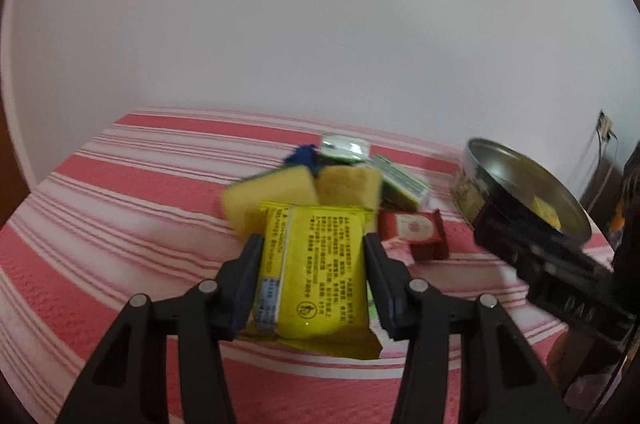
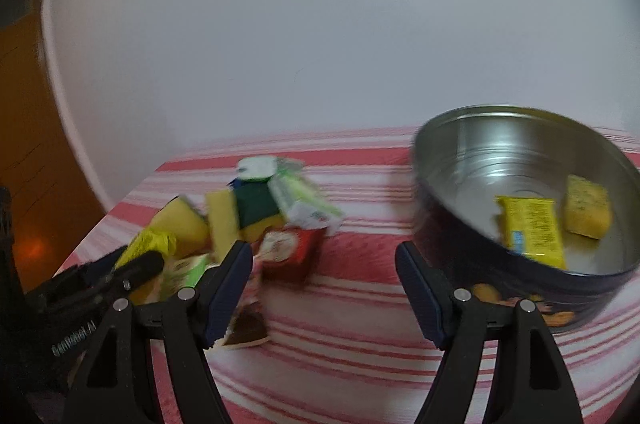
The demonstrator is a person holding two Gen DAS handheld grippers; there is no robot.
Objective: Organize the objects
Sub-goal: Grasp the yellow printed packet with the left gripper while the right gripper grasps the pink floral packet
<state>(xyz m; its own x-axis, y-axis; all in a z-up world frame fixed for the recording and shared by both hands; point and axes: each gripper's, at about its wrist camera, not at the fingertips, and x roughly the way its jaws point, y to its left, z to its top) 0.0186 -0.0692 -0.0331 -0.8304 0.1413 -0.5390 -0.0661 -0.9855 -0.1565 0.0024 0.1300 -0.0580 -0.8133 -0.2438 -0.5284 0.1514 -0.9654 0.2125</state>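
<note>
Yellow packet (image 1: 316,268) clamped in left gripper (image 1: 314,244), above striped cloth (image 1: 100,224)

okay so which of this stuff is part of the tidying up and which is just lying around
Part of the job:
left tool, shut on a yellow packet
round tin, already holding a packet and a sponge
pile of sponges and packets on the cloth
red packet

Just there:
striped cloth
wall

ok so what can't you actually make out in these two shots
- Packet print, left wrist view: too small and blurred to read.
- Pile, right wrist view: motion blur smears the items together; its near side sits behind the right tool's finger.
- Tin, left wrist view: near wall covered by the right tool.
- Tin label, right wrist view: blurred, partly behind a finger.
</note>
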